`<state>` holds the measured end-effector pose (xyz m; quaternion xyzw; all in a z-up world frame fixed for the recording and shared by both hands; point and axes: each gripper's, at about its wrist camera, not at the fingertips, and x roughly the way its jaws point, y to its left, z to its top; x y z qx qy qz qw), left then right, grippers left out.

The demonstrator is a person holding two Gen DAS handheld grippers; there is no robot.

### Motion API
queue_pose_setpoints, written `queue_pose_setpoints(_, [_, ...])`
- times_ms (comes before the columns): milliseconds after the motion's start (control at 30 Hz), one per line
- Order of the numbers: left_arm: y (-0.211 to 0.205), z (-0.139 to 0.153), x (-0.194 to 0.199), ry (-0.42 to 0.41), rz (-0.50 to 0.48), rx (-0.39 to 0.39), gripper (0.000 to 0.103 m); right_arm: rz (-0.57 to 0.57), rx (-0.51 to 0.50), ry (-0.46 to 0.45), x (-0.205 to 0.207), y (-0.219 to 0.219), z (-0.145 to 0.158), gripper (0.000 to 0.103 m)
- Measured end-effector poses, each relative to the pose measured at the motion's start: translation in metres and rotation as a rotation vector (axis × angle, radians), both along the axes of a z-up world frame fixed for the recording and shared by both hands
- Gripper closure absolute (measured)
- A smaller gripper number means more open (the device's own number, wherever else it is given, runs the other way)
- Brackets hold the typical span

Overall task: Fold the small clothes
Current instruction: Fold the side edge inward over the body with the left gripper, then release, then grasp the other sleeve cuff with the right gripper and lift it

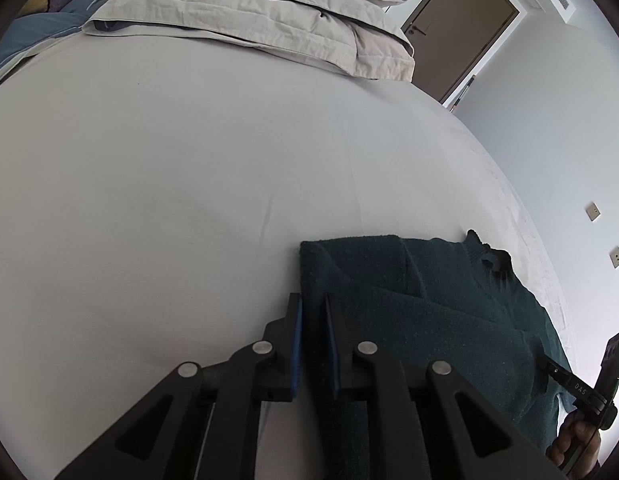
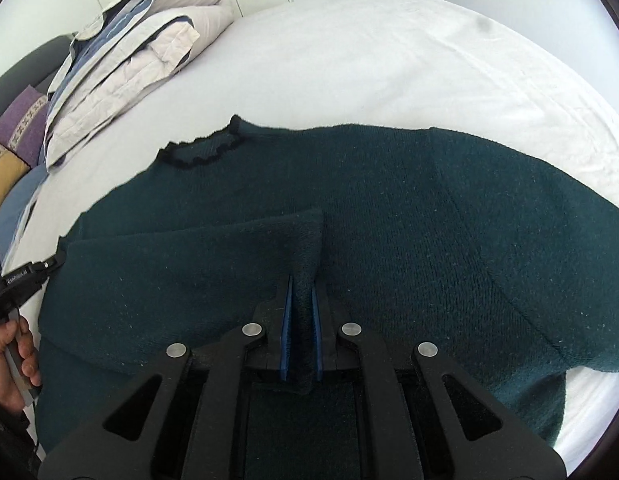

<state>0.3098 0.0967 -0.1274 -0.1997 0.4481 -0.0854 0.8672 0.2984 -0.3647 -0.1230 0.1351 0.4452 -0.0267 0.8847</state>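
A dark green knit sweater (image 2: 389, 208) lies spread on the white bed sheet (image 2: 369, 56), its black-trimmed neckline (image 2: 201, 152) at the far left. One part is folded over onto the body. My right gripper (image 2: 301, 312) is shut on a pinched fold of the sweater near its middle. In the left wrist view the sweater (image 1: 429, 312) lies at the lower right. My left gripper (image 1: 312, 320) is shut on the sweater's left edge, low over the sheet (image 1: 189, 180). The right gripper (image 1: 577, 392) also shows at the far right of that view.
A folded beige and blue duvet (image 1: 269, 12) lies at the head of the bed, also in the right wrist view (image 2: 125, 52). Purple and yellow pillows (image 2: 17, 132) lie at the left. A brown door (image 1: 461, 24) and white wall stand beyond the bed edge.
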Motion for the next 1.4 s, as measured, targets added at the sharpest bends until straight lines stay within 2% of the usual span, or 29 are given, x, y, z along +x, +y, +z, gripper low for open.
queue_pose_setpoints(100, [0.0,0.021,-0.016,-0.055,0.029,0.072,0.083,-0.091,-0.055,-0.078,-0.016,-0.01,0.023,0.086])
queue_pose_setpoints(167, [-0.007,0.037,-0.028,-0.102,0.003,0.088,0.083,-0.074,0.009,-0.13,-0.024,-0.009,0.039,0.082])
queue_pose_setpoints(233, [-0.026,0.047,-0.039,-0.121,-0.069,0.108,0.083,0.008,0.097,-0.148,-0.024,0.007,0.046,0.082])
queue_pose_setpoints(333, [-0.06,0.045,-0.052,-0.105,-0.171,0.197,0.083,0.139,0.184,-0.093,-0.02,0.042,0.032,0.082])
queue_pose_setpoints(400, [-0.069,0.025,-0.05,-0.039,-0.197,0.266,0.083,0.159,0.191,-0.013,-0.015,0.056,0.008,0.082])
queue_pose_setpoints(433, [-0.064,0.012,-0.048,-0.001,-0.194,0.261,0.082,0.146,0.186,0.048,-0.011,0.057,-0.008,0.082])
queue_pose_setpoints(467, [-0.058,0.005,-0.049,-0.005,-0.193,0.228,0.082,0.13,0.216,0.076,-0.01,0.052,-0.021,0.083])
queue_pose_setpoints(500, [-0.052,0.003,-0.05,-0.018,-0.197,0.197,0.082,0.129,0.273,0.039,-0.016,0.043,-0.025,0.083])
queue_pose_setpoints(567, [-0.045,0.003,-0.05,-0.017,-0.199,0.17,0.082,0.087,0.323,0.023,-0.026,0.024,-0.025,0.084])
queue_pose_setpoints(700, [-0.045,0.002,-0.055,-0.031,-0.194,0.168,0.082,-0.046,0.308,-0.027,-0.042,-0.005,-0.01,0.083])
queue_pose_setpoints(800, [-0.047,0.001,-0.056,-0.033,-0.183,0.172,0.082,-0.013,0.382,-0.08,-0.038,-0.005,0.0,0.082])
queue_pose_setpoints(867, [-0.045,0.0,-0.054,-0.03,-0.187,0.164,0.082,0.016,0.379,-0.056,-0.023,0.005,-0.002,0.074])
queue_pose_setpoints(900, [-0.044,-0.001,-0.054,-0.029,-0.188,0.157,0.082,0.022,0.384,-0.037,-0.015,0.008,-0.007,0.062])
queue_pose_setpoints(933, [-0.043,-0.001,-0.053,-0.027,-0.19,0.149,0.082,0.018,0.392,-0.009,-0.006,0.009,-0.015,0.054])
queue_pose_setpoints(967, [-0.042,-0.001,-0.053,-0.026,-0.192,0.143,0.082,0.003,0.406,0.012,-0.004,0.004,-0.022,0.055])
queue_pose_setpoints(1067, [-0.036,0.002,-0.053,-0.022,-0.182,0.108,0.082,-0.059,0.49,-0.033,-0.014,-0.016,-0.022,0.056])
queue_pose_setpoints(1133, [-0.029,0.01,-0.059,-0.021,-0.128,0.068,0.081,-0.133,0.443,-0.073,-0.036,-0.036,-0.009,0.053])
queue_pose_setpoints(1200, [-0.026,0.03,-0.071,-0.075,-0.094,0.056,0.072,-0.179,0.409,-0.176,-0.075,-0.065,0.012,0.052])
queue_pose_setpoints(1267, [-0.032,0.055,-0.087,-0.152,-0.102,0.075,0.043,-0.252,0.374,-0.252,-0.119,-0.101,0.028,0.052])
queue_pose_setpoints(1333, [-0.041,0.076,-0.103,-0.219,-0.117,0.094,0.021,-0.354,0.352,-0.296,-0.165,-0.144,0.038,0.048])
queue_pose_setpoints(1367, [-0.045,0.084,-0.111,-0.243,-0.124,0.095,0.016,-0.413,0.344,-0.303,-0.188,-0.167,0.04,0.046])
queue_pose_setpoints(1400, [-0.048,0.091,-0.119,-0.258,-0.136,0.09,0.015,-0.474,0.344,-0.309,-0.212,-0.193,0.041,0.046])
